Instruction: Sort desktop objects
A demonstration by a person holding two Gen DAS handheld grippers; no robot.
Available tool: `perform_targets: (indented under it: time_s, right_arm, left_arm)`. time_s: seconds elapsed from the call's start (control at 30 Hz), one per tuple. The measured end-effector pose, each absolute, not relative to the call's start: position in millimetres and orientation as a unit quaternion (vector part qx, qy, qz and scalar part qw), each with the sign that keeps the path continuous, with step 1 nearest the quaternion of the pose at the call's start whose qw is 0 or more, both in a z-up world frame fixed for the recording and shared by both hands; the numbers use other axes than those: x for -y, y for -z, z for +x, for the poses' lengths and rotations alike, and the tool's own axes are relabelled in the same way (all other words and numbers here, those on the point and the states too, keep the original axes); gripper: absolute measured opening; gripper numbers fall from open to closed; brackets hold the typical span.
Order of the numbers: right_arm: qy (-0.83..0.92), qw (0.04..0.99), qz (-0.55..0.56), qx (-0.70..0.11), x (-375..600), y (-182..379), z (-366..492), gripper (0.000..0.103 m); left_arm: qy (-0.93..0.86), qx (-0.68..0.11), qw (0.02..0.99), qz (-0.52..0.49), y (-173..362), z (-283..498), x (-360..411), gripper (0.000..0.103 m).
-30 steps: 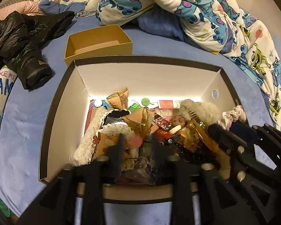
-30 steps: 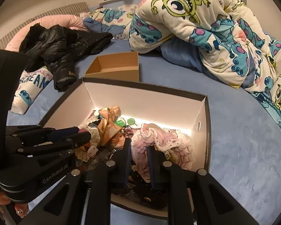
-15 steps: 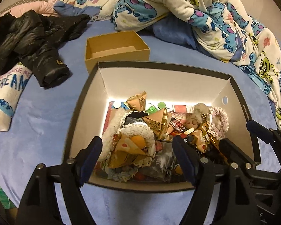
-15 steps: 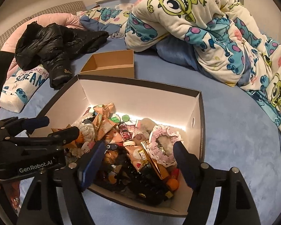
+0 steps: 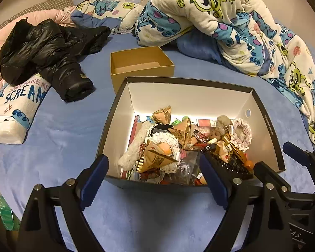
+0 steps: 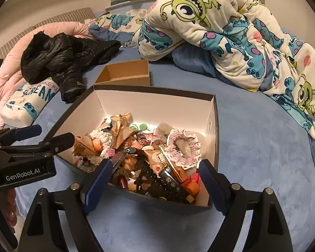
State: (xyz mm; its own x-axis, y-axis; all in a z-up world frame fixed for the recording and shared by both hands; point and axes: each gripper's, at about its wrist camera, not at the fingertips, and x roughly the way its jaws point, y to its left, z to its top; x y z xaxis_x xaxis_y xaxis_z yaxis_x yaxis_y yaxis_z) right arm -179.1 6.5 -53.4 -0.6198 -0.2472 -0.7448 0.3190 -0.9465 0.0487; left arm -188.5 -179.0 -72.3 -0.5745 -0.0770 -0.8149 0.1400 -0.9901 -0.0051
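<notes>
A black box with a white inside [image 5: 189, 82] [image 6: 153, 89] sits on the blue bed cover, heaped with several small things: brown paper packets [image 5: 155, 157], a white lace scrunchie [image 5: 168, 140] and a pink frilly scrunchie [image 6: 184, 147]. My left gripper [image 5: 153, 168] hangs over the box's near edge, its jaws opening, and its pads touch nothing. My right gripper [image 6: 155, 168] hovers over the near right part of the box, jaws also opening and free of the pile. Each gripper shows in the other's view: the left [image 6: 52, 134], the right [image 5: 274, 156].
An empty small brown box [image 5: 140, 63] stands just behind the big one. A black puffer jacket [image 5: 48, 48] and a "SCREAM" pillow [image 5: 16, 109] lie at the left. A monster-print blanket [image 5: 231, 27] is piled at the back right. Open blue cover [image 6: 252, 147] lies right of the box.
Both grippers have drawn back and up from the pile and spread their jaws. The right one let go of the pink frilly scrunchie, which now lies in the box.
</notes>
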Motion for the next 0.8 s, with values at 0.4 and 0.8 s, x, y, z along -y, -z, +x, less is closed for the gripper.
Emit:
perform_targets:
  time_s: [0.4, 0.8]
  right_arm:
    - [0.907, 0.167, 0.38, -0.064, -10.9, 25.4, -123.7, 0.086]
    - [0.923, 0.144, 0.356, -0.025, -51.7, -17.8, -45.3, 0.086]
  left_arm:
    - [0.899, -0.017, 0.063, 0.432, 41.7, -122.6, 169.3, 0.09]
    - [0.914, -0.01, 0.061, 0.402, -8.7, -43.2, 140.7, 0.097]
